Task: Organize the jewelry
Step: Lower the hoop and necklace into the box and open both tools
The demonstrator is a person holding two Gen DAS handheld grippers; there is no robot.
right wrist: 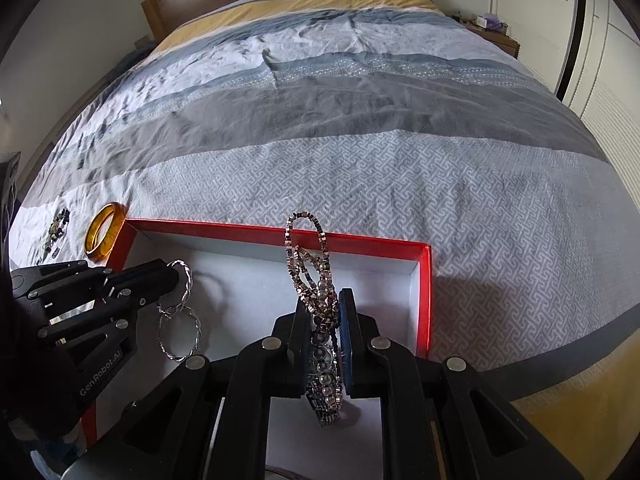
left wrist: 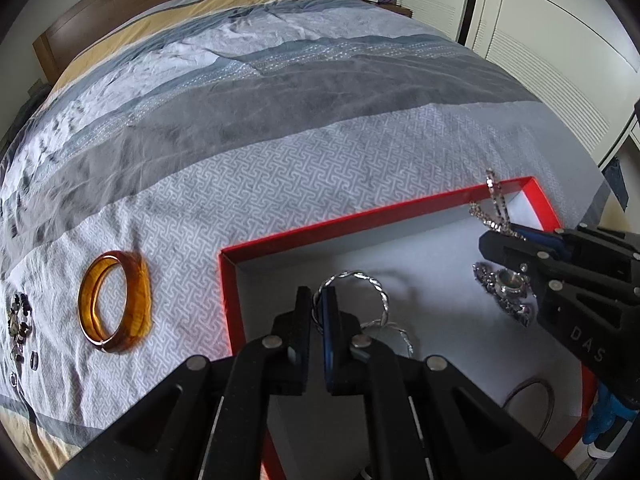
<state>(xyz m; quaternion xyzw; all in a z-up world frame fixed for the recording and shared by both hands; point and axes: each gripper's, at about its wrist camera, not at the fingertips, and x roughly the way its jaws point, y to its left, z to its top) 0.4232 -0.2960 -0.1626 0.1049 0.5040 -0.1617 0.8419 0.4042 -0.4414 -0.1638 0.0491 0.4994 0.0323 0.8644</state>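
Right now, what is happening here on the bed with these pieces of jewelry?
A person is sorting jewelry into a red box on the bed. The left gripper is shut on a twisted silver bangle, and the right gripper is shut on a beaded chain bracelet; both hang over the box's white inside. An amber bangle and some small dark pieces lie on the cover beside the box.

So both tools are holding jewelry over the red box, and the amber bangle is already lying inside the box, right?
Not quite. The amber bangle lies on the bedspread outside the red box, beside its edge, as the left wrist view shows. The rest holds: the left tool grips a twisted silver hoop and the right tool a beaded chain.
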